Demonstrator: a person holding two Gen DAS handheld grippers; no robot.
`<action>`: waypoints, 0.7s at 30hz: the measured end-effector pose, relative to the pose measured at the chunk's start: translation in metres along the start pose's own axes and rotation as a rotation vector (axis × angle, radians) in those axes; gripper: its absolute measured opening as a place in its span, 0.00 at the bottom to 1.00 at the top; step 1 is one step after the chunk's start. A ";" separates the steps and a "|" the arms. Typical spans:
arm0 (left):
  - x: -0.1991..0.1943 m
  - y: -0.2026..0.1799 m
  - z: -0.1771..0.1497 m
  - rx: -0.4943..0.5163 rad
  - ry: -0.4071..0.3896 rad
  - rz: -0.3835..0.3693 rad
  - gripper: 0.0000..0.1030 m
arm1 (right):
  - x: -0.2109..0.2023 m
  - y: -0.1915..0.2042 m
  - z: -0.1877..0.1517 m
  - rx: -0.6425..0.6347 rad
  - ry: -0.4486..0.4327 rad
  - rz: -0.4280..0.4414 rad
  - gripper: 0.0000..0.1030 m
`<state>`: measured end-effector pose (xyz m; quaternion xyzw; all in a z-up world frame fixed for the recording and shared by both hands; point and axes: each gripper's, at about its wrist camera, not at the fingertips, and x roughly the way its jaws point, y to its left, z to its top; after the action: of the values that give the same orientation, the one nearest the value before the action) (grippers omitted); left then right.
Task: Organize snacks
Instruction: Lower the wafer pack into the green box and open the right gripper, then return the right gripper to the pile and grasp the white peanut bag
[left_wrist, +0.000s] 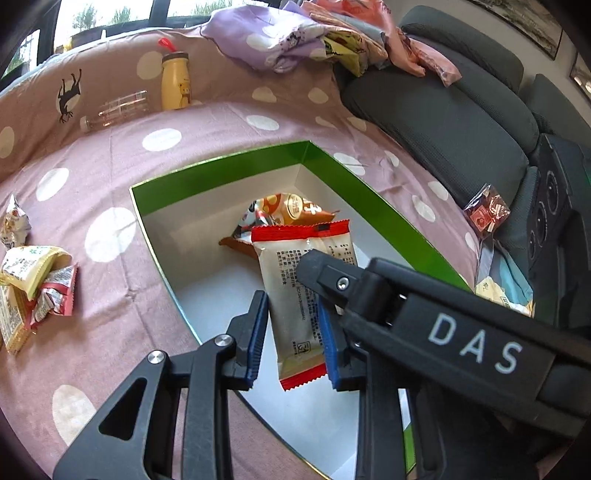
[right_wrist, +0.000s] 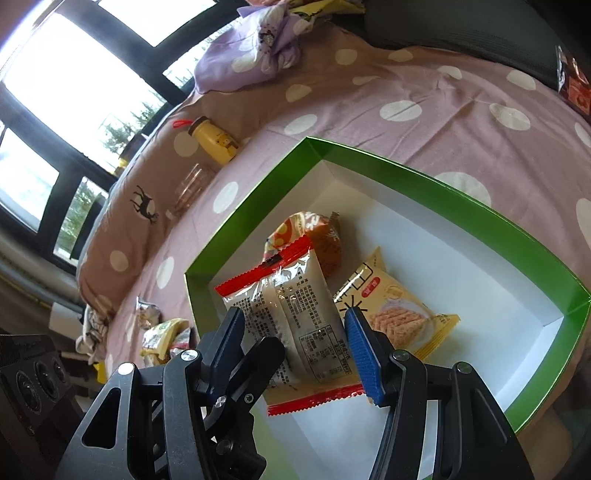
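A cream snack packet with red crimped ends (left_wrist: 286, 269) hangs over the open green box (left_wrist: 221, 173). My left gripper (left_wrist: 293, 339) is shut on its lower half, with a blue pad on each side. My right gripper (right_wrist: 295, 343) is shut across the same packet (right_wrist: 295, 295), and one of its black fingers (left_wrist: 325, 273) lies over the packet in the left wrist view. Inside the box (right_wrist: 406, 162) lie an orange packet (right_wrist: 325, 240) and a yellow packet (right_wrist: 399, 314). More loose snack packets (left_wrist: 33, 284) lie on the spotted cover to the left of the box.
The box sits on a pink spotted bedspread (left_wrist: 110, 155). A yellow bottle (left_wrist: 176, 83) and a clear bottle (left_wrist: 118, 110) stand and lie at the far edge. A pile of purple cloth (left_wrist: 266, 37) is behind. A dark grey sofa cushion (left_wrist: 443, 122) with a red packet (left_wrist: 487, 214) is on the right.
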<state>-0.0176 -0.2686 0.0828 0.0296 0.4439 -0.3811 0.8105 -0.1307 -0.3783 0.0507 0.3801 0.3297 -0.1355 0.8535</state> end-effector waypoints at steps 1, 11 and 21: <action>0.001 0.001 -0.001 -0.004 0.005 -0.002 0.26 | 0.001 -0.002 0.000 0.007 0.004 -0.007 0.58; -0.035 0.015 -0.004 -0.045 -0.064 -0.002 0.37 | -0.009 0.005 0.000 -0.007 -0.065 0.005 0.68; -0.122 0.082 -0.028 -0.216 -0.215 0.146 0.81 | -0.017 0.037 -0.008 -0.103 -0.131 0.018 0.85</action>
<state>-0.0226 -0.1280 0.1329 -0.0666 0.3896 -0.2722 0.8773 -0.1299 -0.3477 0.0786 0.3290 0.2762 -0.1352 0.8929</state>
